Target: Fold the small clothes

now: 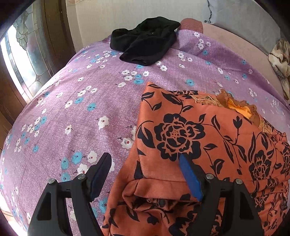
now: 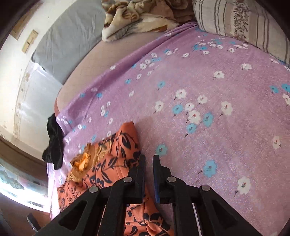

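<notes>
An orange garment with black flowers [image 1: 199, 145] lies folded on the purple flowered bedsheet [image 1: 81, 109]. My left gripper [image 1: 145, 159] is open over its near left edge, one finger above the sheet and one above the cloth. In the right wrist view the garment [image 2: 112, 159] lies at the lower left. My right gripper [image 2: 149, 159] is nearly shut with a narrow gap, at the garment's right edge; I cannot tell if cloth is pinched. A black garment [image 1: 146, 40] lies crumpled at the far edge of the bed and shows in the right wrist view [image 2: 54, 143].
A striped pillow [image 2: 244, 23] and a brown patterned blanket [image 2: 137, 16] lie at the head of the bed. A grey cushion [image 2: 68, 40] leans on the wall. A glazed wooden door [image 1: 27, 59] stands left of the bed.
</notes>
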A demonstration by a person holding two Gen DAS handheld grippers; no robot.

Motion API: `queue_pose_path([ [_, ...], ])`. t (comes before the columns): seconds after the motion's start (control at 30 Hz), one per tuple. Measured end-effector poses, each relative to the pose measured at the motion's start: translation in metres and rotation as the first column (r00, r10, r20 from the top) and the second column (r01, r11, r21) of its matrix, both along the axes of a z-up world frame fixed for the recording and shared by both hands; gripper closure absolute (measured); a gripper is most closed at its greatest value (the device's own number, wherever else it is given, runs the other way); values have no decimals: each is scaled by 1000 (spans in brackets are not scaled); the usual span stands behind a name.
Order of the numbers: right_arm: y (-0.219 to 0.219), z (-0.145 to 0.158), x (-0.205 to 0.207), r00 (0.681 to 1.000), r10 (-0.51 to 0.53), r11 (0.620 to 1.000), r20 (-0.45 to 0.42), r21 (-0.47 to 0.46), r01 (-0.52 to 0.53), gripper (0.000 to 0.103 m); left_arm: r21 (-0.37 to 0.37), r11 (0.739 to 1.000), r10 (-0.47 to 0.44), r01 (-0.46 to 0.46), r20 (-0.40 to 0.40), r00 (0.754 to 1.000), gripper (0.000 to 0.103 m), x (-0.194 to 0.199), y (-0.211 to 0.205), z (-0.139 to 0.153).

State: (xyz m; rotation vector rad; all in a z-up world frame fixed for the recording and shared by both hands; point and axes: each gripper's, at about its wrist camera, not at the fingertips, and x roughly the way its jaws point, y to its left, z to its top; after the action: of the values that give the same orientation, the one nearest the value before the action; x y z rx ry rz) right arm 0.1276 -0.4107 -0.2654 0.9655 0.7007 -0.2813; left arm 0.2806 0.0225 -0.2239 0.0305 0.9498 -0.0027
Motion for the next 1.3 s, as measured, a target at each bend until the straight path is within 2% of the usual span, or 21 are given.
queue_pose_path([
  [0.1, 11, 10, 12, 994, 87, 996, 59, -20, -86, 93, 12, 1000, -27, 26, 17, 1000, 25, -4, -7, 1],
  [0.17, 26, 17, 24, 979, 165, 986, 117, -30, -163, 93, 8, 998, -56, 56, 37, 998, 25, -8, -13, 4],
  [0.23, 43, 21, 35, 958, 252, 968, 135, -46, -248, 93, -3, 996, -88, 88, 54, 995, 25, -12, -20, 7],
  [0.33, 65, 21, 48, 946, 317, 943, 62, -124, -308, 93, -16, 990, -137, 138, 83, 987, 25, -17, -30, 10],
  [0.4, 72, 7, 56, 930, 367, 925, -9, -103, -366, 92, 26, 987, -160, 158, 71, 985, 25, -17, -39, 6],
  [0.5, 84, -27, 68, 870, 474, 880, -138, 33, -474, 91, 93, 982, -161, 163, -24, 987, 24, -11, -43, -11],
  [0.53, 88, -28, 69, 846, 512, 858, -147, 40, -512, 91, 115, 980, -156, 161, -51, 986, 20, -9, -42, -17],
  [0.6, 97, -26, 69, 790, 584, 808, -187, 37, -588, 91, 102, 983, -144, 150, -58, 988, 17, -8, -38, -17],
  [0.67, 96, -26, 66, 773, 605, 794, -190, 62, -605, 91, 91, 985, -143, 148, -64, 988, 17, -7, -37, -15],
  [0.73, 88, -18, 64, 781, 600, 797, -171, 47, -602, 91, 97, 984, -144, 150, -63, 988, 17, -7, -38, -16],
  [0.83, 65, 15, 53, 857, 516, 855, -16, -61, -516, 90, 114, 982, -146, 152, -55, 988, 17, -8, -40, -17],
  [0.87, 57, 23, 48, 879, 475, 879, 41, -74, -471, 71, 117, 982, -145, 150, -53, 988, 17, -8, -41, -17],
  [0.9, 51, 27, 46, 896, 439, 898, 73, -80, -433, 27, 117, 982, -143, 148, -51, 988, 17, -8, -41, -17],
  [0.93, 46, 28, 45, 909, 407, 913, 86, -75, -401, 10, 117, 982, -141, 146, -50, 989, 17, -8, -41, -17],
  [0.97, 43, 27, 44, 921, 375, 927, 101, -65, -370, 5, 114, 983, -139, 144, -49, 989, 17, -9, -42, -16],
  [1.03, 37, 22, 46, 921, 365, 930, 137, -18, -366, 8, 109, 984, -135, 139, -47, 990, 17, -9, -41, -16],
  [1.07, 36, 20, 48, 915, 373, 926, 152, 6, -378, 17, 107, 985, -133, 137, -46, 990, 17, -10, -41, -15],
  [1.1, 35, 19, 49, 911, 382, 921, 158, 14, -389, 33, 107, 985, -131, 136, -44, 990, 17, -10, -41, -15],
  [1.17, 40, 16, 55, 904, 405, 912, 137, 4, -409, 46, 117, 983, -134, 138, -40, 990, 17, -12, -42, -15],
  [1.2, 44, 15, 59, 905, 407, 912, 125, -7, -409, 49, 121, 983, -135, 139, -38, 990, 17, -12, -42, -15],
  [1.3, 44, 7, 67, 915, 389, 921, 109, -25, -388, 49, 123, 983, -136, 140, -34, 990, 17, -15, -43, -15],
])
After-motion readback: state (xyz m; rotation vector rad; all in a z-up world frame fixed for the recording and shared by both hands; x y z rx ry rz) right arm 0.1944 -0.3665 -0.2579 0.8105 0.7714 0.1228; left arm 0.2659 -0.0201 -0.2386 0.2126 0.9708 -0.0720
